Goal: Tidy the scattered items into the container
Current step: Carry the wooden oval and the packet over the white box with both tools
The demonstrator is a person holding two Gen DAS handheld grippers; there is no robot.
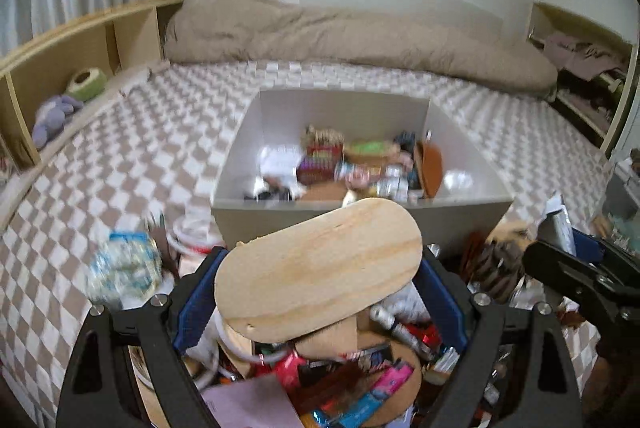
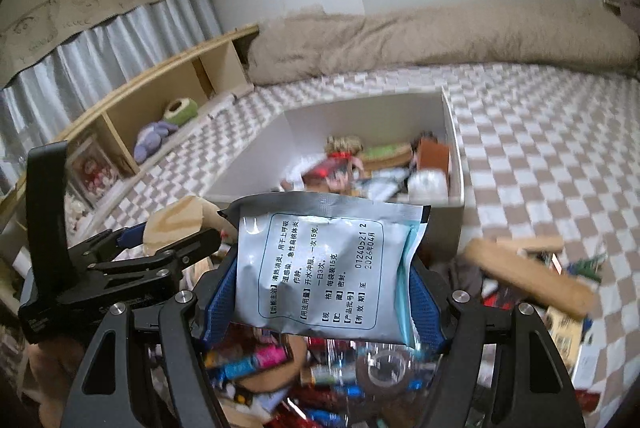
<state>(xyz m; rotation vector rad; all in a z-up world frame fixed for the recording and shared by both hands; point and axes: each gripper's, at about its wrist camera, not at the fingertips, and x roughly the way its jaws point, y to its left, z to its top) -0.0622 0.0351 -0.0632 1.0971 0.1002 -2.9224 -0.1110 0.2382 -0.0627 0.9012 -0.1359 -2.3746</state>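
My left gripper [image 1: 316,292] is shut on an oval wooden board [image 1: 318,264] and holds it above the pile of scattered items [image 1: 340,380], just in front of the white container [image 1: 452,131]. My right gripper [image 2: 324,292] is shut on a silver-blue medicine sachet [image 2: 324,260] with printed text, also held above the pile. The container [image 2: 454,147] lies ahead on the checkered bed and holds several items. The left gripper with the board shows at the left of the right wrist view [image 2: 172,240]. The right gripper shows at the right edge of the left wrist view [image 1: 580,276].
A checkered blanket [image 1: 120,147] covers the bed. A beige duvet [image 1: 340,31] lies at the back. A wooden shelf [image 1: 60,67] with plush toys runs along the left. A crumpled wrapper [image 1: 120,268] and a long wooden piece [image 2: 528,272] lie near the pile.
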